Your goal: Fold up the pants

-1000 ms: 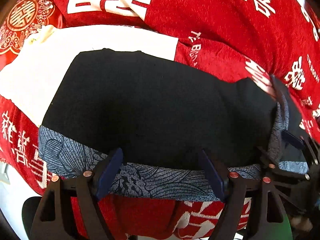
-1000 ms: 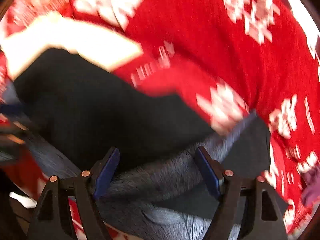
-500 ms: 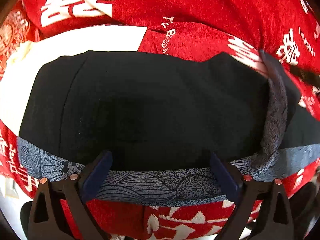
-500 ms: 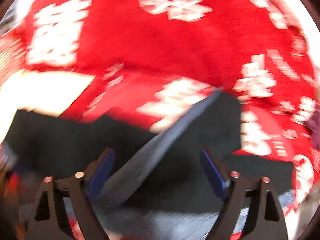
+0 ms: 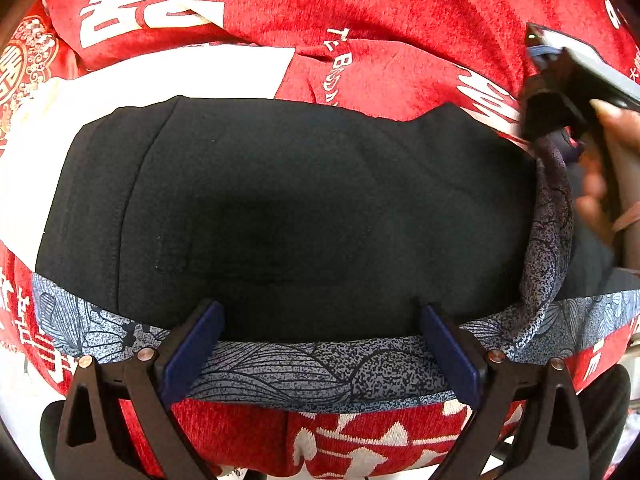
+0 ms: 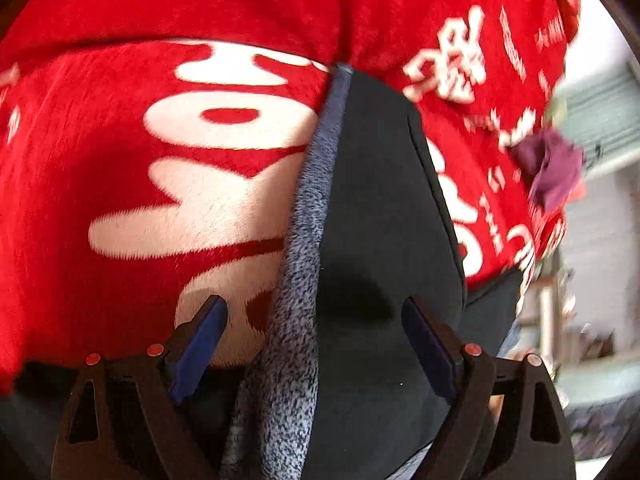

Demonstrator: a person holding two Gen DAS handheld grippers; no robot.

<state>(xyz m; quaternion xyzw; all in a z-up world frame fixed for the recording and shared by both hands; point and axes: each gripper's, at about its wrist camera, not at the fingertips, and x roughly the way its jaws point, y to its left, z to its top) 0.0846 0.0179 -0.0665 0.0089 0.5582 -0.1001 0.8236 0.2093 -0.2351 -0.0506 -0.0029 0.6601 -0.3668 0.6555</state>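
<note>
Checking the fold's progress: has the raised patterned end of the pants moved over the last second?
Yes. In the right wrist view the patterned band has swung from low and slanted to nearly upright against the red blanket, lifted.

Black pants [image 5: 280, 208], blue-grey floral waistband [image 5: 312, 368]

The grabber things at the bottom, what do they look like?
Both look alike. The left gripper and right gripper each have two black plastic arms with triangle-shaped holes, flat dark blue fingertips, and small round copper-coloured rivets. No cables or sleeves show.
</note>
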